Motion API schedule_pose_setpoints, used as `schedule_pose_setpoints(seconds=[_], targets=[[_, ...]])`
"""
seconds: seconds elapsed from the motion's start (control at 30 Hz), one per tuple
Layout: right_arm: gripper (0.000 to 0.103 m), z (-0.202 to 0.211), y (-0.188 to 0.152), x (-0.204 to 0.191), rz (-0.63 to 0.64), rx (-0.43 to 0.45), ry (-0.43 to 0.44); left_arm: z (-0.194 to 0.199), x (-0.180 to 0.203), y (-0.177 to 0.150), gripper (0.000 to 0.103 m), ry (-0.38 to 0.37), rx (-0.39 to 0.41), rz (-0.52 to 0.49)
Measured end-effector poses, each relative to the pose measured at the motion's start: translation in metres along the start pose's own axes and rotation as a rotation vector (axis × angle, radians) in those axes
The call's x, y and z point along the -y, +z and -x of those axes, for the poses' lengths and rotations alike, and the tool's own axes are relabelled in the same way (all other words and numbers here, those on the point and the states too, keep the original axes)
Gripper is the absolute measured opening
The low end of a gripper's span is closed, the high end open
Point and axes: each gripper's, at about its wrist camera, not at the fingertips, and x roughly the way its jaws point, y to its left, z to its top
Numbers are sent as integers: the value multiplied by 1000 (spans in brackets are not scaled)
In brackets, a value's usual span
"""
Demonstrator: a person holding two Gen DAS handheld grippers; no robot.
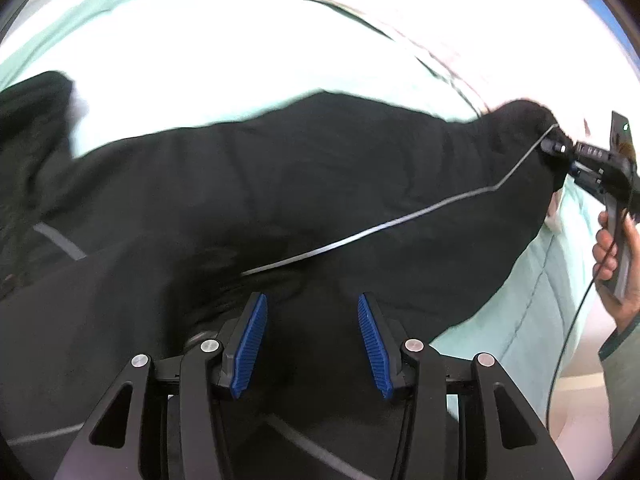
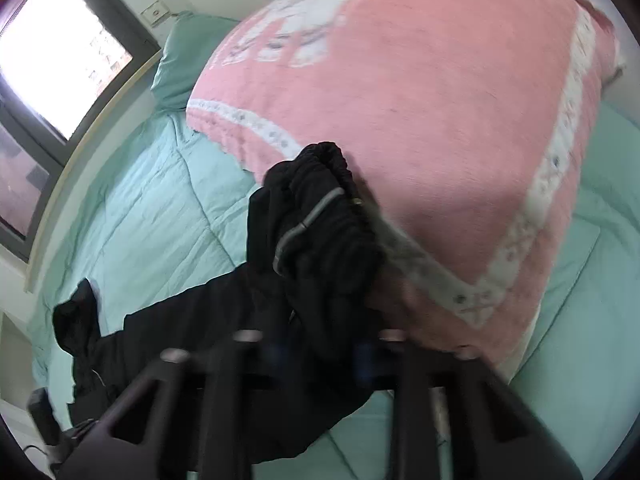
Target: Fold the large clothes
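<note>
The fold looks barely begun: the black garment [image 1: 280, 184] lies sprawled across the mint quilt [image 2: 152, 200] of the bed, one end lifted beside the pink blanket [image 2: 440, 120]. The right gripper [image 1: 560, 148] appears clamped on that bunched, elasticated end (motion blur hides its pads in its own view). The left gripper [image 1: 312, 344] hovers over the cloth, jaws apart, holding nothing. The fabric is dark, limp, with grey piping.

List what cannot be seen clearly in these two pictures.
- Right gripper: right wrist view, motion blur hides its grip on the black garment.
- Bed cover: left wrist view, washed out by glare.
- Garment's full shape: both views, cut off by the edges.
</note>
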Motion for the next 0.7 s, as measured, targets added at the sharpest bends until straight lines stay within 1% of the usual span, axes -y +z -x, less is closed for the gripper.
schedule_pose_setpoints(seconds=[0.03,0.07,0.1,0.17,0.2,0.3,0.33,0.37,0.47,0.5,0.53,0.6,0.63,0.67,0.7], targets=[[20,5,-2,-8,13,9,3,12,-10,-3,49,4,18,15],[20,13,-6,-26,47,28,8,24,-21,-7,49,13,33,29],[20,18,-9,-36,66,36,13,36,-35,-5,49,21,43,41],[20,32,-24,-79,133,46,65,53,-54,-15,49,35,56,67],[20,42,-34,-96,166,41,91,56,-67,-24,49,43,61,80],[19,49,-66,-170,301,13,133,79,-99,-41,49,72,73,119],[19,49,-75,-189,335,-1,150,85,-109,-47,49,83,77,137],[20,49,-92,-220,391,-21,175,98,-125,-57,49,89,83,158],[20,40,-136,-291,520,-68,213,121,-166,-81,49,97,93,236],[19,39,-155,-312,569,-81,223,124,-177,-89,49,102,93,263],[19,36,-177,-342,629,-99,236,131,-191,-100,49,107,93,291],[20,32,-214,-382,714,-139,268,140,-213,-117,49,116,93,341],[20,29,-230,-395,746,-151,272,146,-222,-126,49,122,98,362],[20,23,-253,-419,796,-176,283,155,-234,-136,49,131,102,379],[19,20,-265,-430,818,-192,295,160,-240,-146,49,141,107,397]])
